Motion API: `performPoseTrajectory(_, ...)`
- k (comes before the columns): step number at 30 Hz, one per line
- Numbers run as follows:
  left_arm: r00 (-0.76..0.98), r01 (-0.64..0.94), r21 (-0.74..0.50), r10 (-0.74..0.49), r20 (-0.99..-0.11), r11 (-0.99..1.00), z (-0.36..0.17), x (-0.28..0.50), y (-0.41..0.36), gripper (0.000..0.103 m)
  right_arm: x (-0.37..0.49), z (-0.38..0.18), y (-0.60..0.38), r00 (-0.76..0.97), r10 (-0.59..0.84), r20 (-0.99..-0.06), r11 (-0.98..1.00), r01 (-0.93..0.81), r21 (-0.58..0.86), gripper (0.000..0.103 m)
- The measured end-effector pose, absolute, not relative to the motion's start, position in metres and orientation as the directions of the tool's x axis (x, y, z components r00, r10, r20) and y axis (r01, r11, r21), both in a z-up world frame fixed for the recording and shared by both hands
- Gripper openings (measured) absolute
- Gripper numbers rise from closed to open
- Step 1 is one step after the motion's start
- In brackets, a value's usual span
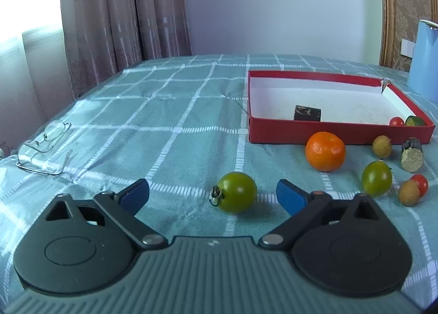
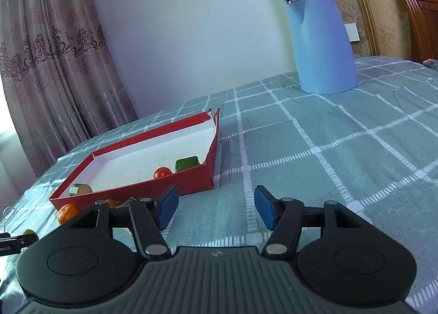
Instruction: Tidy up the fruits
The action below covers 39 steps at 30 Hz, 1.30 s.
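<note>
Resting on the checked cloth between the spread blue fingers of the left gripper (image 1: 213,195) was a green tomato (image 1: 237,195), stem end turned left, not touched by either pad. Fingers were wide open and empty. Judgement: the step in hand was picking this tomato for the red box (image 1: 339,132). To do it well, ease forward until the pads flank the widest part, keep them off the stem stub, and close gently, since the skin looked smooth, glossy and round, so likely to roll or squirt out of a hard pinch.

Well beyond to the right lay an orange (image 1: 325,151) with dimpled peel, a second green tomato (image 1: 376,178), two small tan, rough-looking fruits, a red cherry tomato (image 1: 421,184) and a cut stub with a pale fibrous face. The box was shallow card, white inside, already holding a red tomato (image 2: 162,172), a green piece (image 2: 186,163) and a dark chunk.

The right gripper (image 2: 216,210) hovered near the box's corner, fingers apart, holding nothing. Cloth was soft and slightly wrinkled. Wire glasses (image 1: 43,147) lay far left; a smooth pale-blue kettle (image 2: 323,43) stood behind.
</note>
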<state>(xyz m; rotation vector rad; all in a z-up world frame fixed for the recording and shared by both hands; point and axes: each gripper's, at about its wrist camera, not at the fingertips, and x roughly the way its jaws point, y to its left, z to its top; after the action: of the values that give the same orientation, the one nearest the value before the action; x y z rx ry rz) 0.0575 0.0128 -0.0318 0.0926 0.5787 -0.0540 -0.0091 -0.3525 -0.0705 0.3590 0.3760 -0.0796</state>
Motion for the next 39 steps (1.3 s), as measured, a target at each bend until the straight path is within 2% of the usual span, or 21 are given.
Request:
performPoseTrajectory(4, 0.792, 0.099, 0.061, -0.041, -0.609, 0.993, -0.038, 0.070, 0.013, 0.082, -0.009, -0.071, -0.353, 0.929, -0.008, -0.370, 0.932, 0.141, 0.334, 0.060)
performPoseTrajectory(6, 0.793, 0.098, 0.047, -0.050, -0.607, 0.994, -0.037, 0.071, 0.014, 0.075, -0.009, -0.071, -0.353, 0.929, -0.005, -0.370, 0.931, 0.139, 0.337, 0.060)
performPoseTrajectory(7, 0.791, 0.103, 0.047, -0.054, -0.609, 0.994, -0.037, 0.071, 0.014, 0.068, -0.008, -0.072, -0.353, 0.928, -0.003, -0.372, 0.931, 0.138, 0.338, 0.060)
performPoseTrajectory(8, 0.791, 0.110, 0.042, -0.062, -0.609, 0.993, -0.037, 0.071, 0.013, 0.055, -0.008, -0.072, -0.353, 0.927, -0.002, -0.375, 0.931, 0.138, 0.337, 0.061)
performPoseTrajectory(9, 0.793, 0.112, 0.044, -0.063, -0.605, 0.993, -0.036, 0.071, 0.012, 0.047, -0.007, -0.072, -0.353, 0.926, -0.001, -0.379, 0.932, 0.138, 0.334, 0.061)
performPoseTrajectory(10, 0.794, 0.121, 0.043, -0.071, -0.603, 0.992, -0.035, 0.070, 0.011, 0.034, -0.007, -0.072, -0.353, 0.925, -0.001, -0.381, 0.933, 0.138, 0.333, 0.061)
performPoseTrajectory(11, 0.793, 0.126, 0.041, -0.076, -0.605, 0.991, -0.033, 0.070, 0.009, 0.031, -0.007, -0.072, -0.352, 0.924, -0.001, -0.381, 0.933, 0.138, 0.331, 0.061)
performPoseTrajectory(22, 0.860, 0.218, 0.094, -0.146, -0.489, 0.971, 0.012, 0.081, -0.029, 0.031, -0.008, -0.071, -0.352, 0.927, 0.000, -0.376, 0.933, 0.135, 0.334, 0.061)
performPoseTrajectory(28, 0.862, 0.213, 0.125, -0.127, -0.491, 0.969, 0.020, 0.126, -0.048, 0.031, -0.009, -0.072, -0.355, 0.929, 0.012, -0.371, 0.927, 0.128, 0.352, 0.061)
performPoseTrajectory(36, 0.833, 0.177, 0.135, -0.075, -0.548, 0.975, -0.006, 0.164, -0.052, 0.031, -0.007, -0.072, -0.355, 0.927, 0.029, -0.373, 0.924, 0.117, 0.363, 0.061)
performPoseTrajectory(37, 0.835, 0.172, 0.135, -0.072, -0.545, 0.976, -0.008, 0.163, -0.051, 0.037, -0.007, -0.072, -0.355, 0.927, 0.031, -0.374, 0.925, 0.115, 0.362, 0.061)
performPoseTrajectory(38, 0.840, 0.169, 0.136, -0.070, -0.538, 0.976, -0.008, 0.162, -0.050, 0.056, -0.006, -0.072, -0.355, 0.927, 0.031, -0.375, 0.926, 0.115, 0.360, 0.061)
performPoseTrajectory(39, 0.849, 0.158, 0.137, -0.064, -0.525, 0.978, -0.007, 0.159, -0.049, 0.068, -0.006, -0.072, -0.355, 0.926, 0.031, -0.376, 0.926, 0.115, 0.359, 0.061)
